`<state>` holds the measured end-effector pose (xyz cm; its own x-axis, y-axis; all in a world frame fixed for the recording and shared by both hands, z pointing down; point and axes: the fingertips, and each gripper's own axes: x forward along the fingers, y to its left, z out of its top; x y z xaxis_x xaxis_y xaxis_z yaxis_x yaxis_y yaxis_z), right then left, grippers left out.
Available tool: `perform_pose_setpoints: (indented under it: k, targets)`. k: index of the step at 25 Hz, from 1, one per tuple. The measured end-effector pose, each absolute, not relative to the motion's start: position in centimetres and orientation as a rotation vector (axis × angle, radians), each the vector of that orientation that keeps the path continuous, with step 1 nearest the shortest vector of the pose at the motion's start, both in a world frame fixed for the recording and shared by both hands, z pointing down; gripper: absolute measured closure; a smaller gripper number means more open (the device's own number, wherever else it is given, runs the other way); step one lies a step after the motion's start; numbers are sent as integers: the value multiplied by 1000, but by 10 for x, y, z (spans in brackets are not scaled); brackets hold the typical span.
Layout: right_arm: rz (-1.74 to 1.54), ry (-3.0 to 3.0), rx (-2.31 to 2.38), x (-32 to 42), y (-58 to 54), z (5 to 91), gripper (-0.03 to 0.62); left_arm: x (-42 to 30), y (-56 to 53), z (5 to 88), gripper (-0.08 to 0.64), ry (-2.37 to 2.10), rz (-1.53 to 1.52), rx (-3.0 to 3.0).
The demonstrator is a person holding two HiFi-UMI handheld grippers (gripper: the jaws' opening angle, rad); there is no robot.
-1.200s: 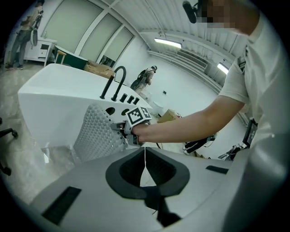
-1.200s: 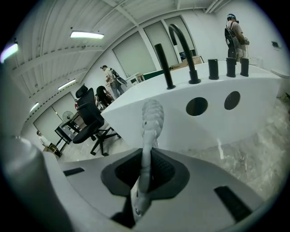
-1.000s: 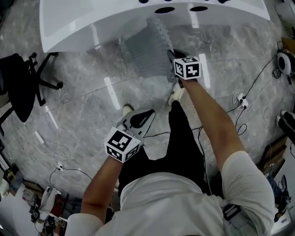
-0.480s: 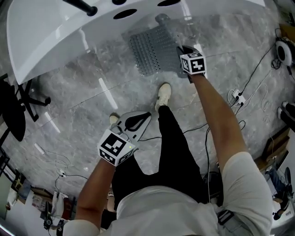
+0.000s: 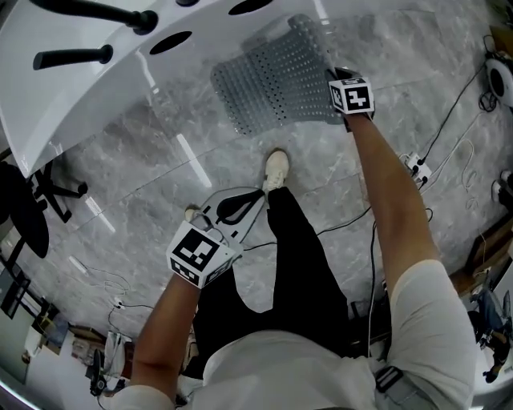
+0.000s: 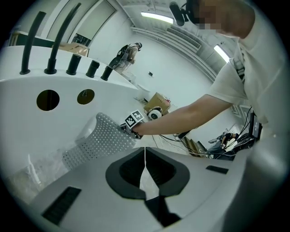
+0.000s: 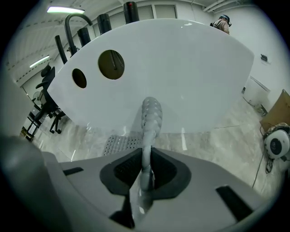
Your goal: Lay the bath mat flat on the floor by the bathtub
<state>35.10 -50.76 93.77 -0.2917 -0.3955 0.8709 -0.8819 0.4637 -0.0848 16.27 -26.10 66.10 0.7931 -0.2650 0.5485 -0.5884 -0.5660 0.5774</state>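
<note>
Grey rubber bath mat point(image 5: 276, 84), perforated all over. Position: on the floor point(image 5: 160, 184) just beside the bathtub point(image 5: 88, 88), not yet flat. Its left part rests on the stone; its right edge is raised, and the end nearest the tub appears to curl up against the white wall.

Right gripper point(image 5: 333, 78): clenched on the mat's raised right edge. The right gripper view shows the mat point(image 7: 149, 118) edge-on, pinched between the jaws and standing up in front of the tub wall point(image 7: 181, 68), with a lower stretch lying on the floor to the left.

Left gripper point(image 5: 255, 197): jaws pressed together on nothing, held back over the person's legs, well apart from the mat. Its own view confirms the empty closed jaws point(image 6: 145, 158), with the mat point(image 6: 102, 140) and the other arm beyond.

Surroundings: white shoe point(image 5: 276, 170) near the mat's front edge; black taps point(image 5: 96, 16) on the tub rim; loose cables point(image 5: 449, 136) on the floor at right.

Hazards, as judged:
- Letting go at this height would likely leave the right edge folded or buckled.
- The end against the tub may stay riding up the wall unless the mat is drawn back a little towards the person.
- The hold takes in only a narrow strip of edge; a sharp tug could slip it free.
- The floor looks polished, so the resting part may slide instead of spreading.
- A step forward could put the shoe on the front edge and pin a wrinkle.
</note>
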Motion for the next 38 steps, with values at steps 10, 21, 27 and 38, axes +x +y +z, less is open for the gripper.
perform_pose_setpoints:
  k: [10, 21, 27, 38]
  targets:
    - [681, -1819, 1122, 408, -528, 942, 545, 196, -280, 664, 538, -579, 563, 2191]
    - [749, -1790, 1132, 432, -476, 895, 549, 219, -293, 622, 538, -532, 589, 2274]
    - [811, -1819, 1146, 429, -451, 859, 563, 223, -302, 588, 538, -538, 589, 2312]
    - [954, -1914, 1209, 391, -387, 750, 571, 207, -289, 514, 538, -545, 559, 2367]
